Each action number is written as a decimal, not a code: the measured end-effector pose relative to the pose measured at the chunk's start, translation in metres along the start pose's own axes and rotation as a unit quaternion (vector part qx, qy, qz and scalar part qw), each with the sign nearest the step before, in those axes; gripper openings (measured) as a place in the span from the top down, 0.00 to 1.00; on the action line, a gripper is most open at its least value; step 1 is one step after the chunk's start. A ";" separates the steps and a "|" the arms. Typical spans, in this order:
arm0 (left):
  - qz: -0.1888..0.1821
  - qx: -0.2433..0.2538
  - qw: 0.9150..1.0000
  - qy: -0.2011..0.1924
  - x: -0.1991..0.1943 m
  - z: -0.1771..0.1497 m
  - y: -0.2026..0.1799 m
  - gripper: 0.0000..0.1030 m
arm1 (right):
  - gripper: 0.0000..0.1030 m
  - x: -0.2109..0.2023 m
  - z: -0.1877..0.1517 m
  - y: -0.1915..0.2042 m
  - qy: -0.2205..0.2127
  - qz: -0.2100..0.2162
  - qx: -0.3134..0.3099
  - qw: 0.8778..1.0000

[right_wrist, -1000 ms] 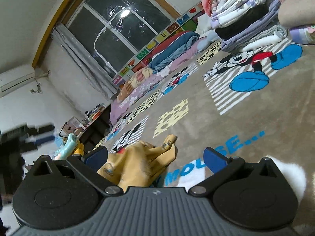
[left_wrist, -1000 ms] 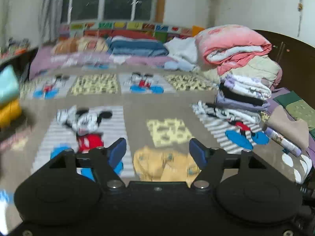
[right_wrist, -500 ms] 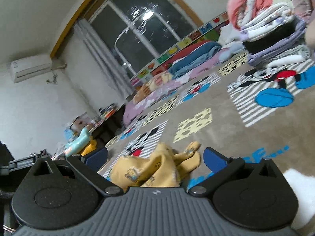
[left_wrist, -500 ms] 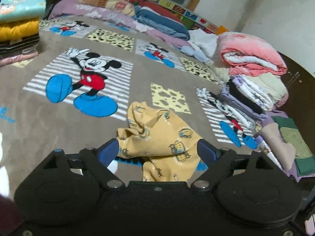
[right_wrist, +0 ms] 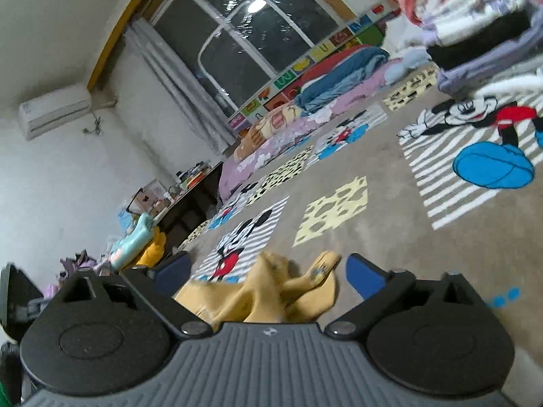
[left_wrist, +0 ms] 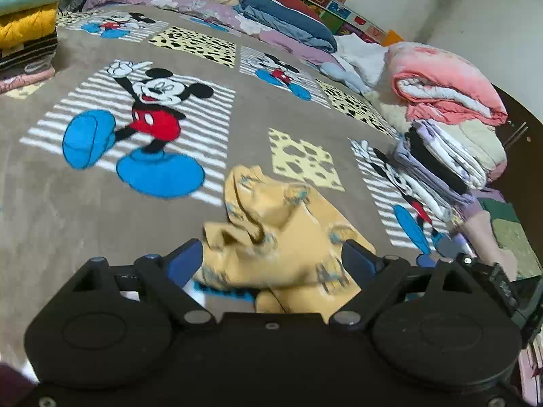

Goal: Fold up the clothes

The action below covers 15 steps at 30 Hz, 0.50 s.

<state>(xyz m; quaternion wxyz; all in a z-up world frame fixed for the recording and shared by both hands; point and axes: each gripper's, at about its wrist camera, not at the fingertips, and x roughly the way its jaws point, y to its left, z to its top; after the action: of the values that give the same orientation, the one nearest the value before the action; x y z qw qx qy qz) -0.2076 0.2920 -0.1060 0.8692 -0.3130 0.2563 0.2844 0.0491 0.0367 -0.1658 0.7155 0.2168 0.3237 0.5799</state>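
Note:
A crumpled yellow printed garment (left_wrist: 281,237) lies on the Mickey Mouse blanket (left_wrist: 101,203). My left gripper (left_wrist: 273,261) is open, its blue fingers on either side of the garment's near part, just above it. In the right wrist view the same yellow garment (right_wrist: 271,291) lies bunched between the open blue fingers of my right gripper (right_wrist: 268,271), low over the blanket (right_wrist: 407,254). Neither gripper grips the cloth. The other gripper shows at the left wrist view's right edge (left_wrist: 492,274).
A tall stack of folded bedding and clothes (left_wrist: 448,125) stands at the right. A smaller pile of folded clothes (left_wrist: 27,23) sits at the far left. Pillows and quilts (left_wrist: 271,17) line the far edge under the window (right_wrist: 258,34).
Both grippers have come closer to the yellow garment and lower over it. The left view has tilted down from the room to the blanket. The garment is blurred, shifting slightly.

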 end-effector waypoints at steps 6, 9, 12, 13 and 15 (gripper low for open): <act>0.005 0.030 1.000 0.002 0.028 0.028 0.004 0.14 | 0.27 0.046 0.007 -0.020 0.031 -0.006 0.008 0.999; 0.006 0.054 0.999 0.006 0.045 0.039 0.007 0.17 | 0.28 0.068 0.009 -0.019 0.053 -0.011 -0.020 0.998; 0.012 0.068 0.997 0.018 0.064 0.049 0.014 0.25 | 0.28 0.086 0.010 -0.025 0.074 -0.020 -0.032 0.997; 0.014 0.072 0.997 0.021 0.070 0.052 0.017 0.27 | 0.28 0.091 0.010 -0.026 0.080 -0.022 -0.033 0.996; 0.021 0.078 0.996 0.030 0.084 0.058 0.023 0.27 | 0.28 0.101 0.009 -0.027 0.094 -0.022 -0.039 0.995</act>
<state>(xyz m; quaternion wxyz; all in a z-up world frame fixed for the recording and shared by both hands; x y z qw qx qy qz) -0.1476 0.3744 -0.1286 0.8768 -0.2468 0.3102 0.2723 0.0865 0.1291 -0.1994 0.7023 0.1256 0.3714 0.5942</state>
